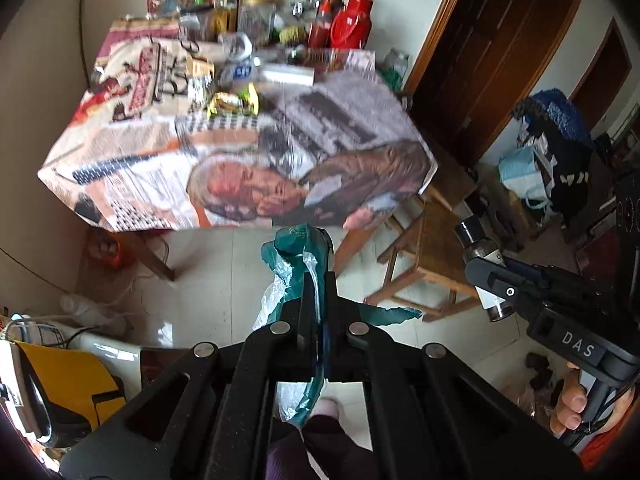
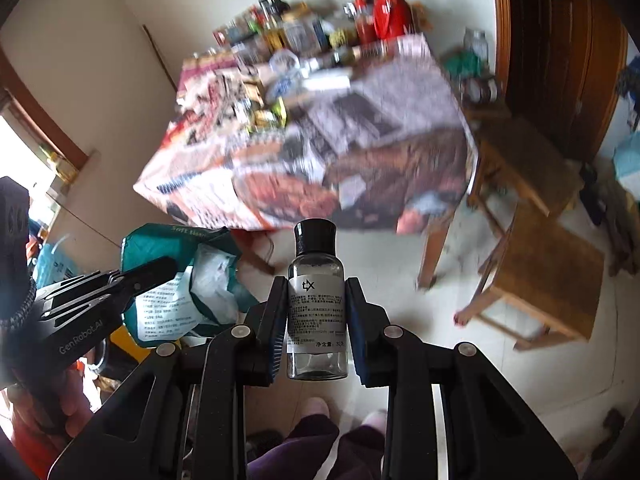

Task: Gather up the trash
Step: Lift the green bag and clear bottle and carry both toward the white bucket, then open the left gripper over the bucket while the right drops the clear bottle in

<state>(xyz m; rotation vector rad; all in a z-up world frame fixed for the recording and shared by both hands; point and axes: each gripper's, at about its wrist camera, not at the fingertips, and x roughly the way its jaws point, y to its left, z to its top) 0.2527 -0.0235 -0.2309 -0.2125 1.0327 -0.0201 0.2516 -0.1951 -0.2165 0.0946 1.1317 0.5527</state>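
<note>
Right gripper (image 2: 316,312) clamped on small clear bottle (image 2: 317,312), upright, black cap pointing away, left gripper (image 1: 318,304) pinching crumpled teal wrapper (image 1: 298,256) lengthwise between fingers, cluttered table (image 1: 240,168) beyond, wooden stools (image 2: 540,280) right

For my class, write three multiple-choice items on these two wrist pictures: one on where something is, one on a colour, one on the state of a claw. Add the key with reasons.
1. Where is the small clear bottle?
A. on the table
B. between the fingers of the right claw
C. on the wooden stool

2. What colour is the bottle's cap?
A. black
B. red
C. white

3. What is the left claw doing?
A. hanging open with nothing in it
B. resting on the table
C. shut on the teal plastic wrapper

Key: 1 B, both pads press the bottle's sides above the floor. 2 A, the cap shows dark against the patterned tablecloth. 3 C, the fingers pinch the crumpled wrapper, seen in both views.
</note>
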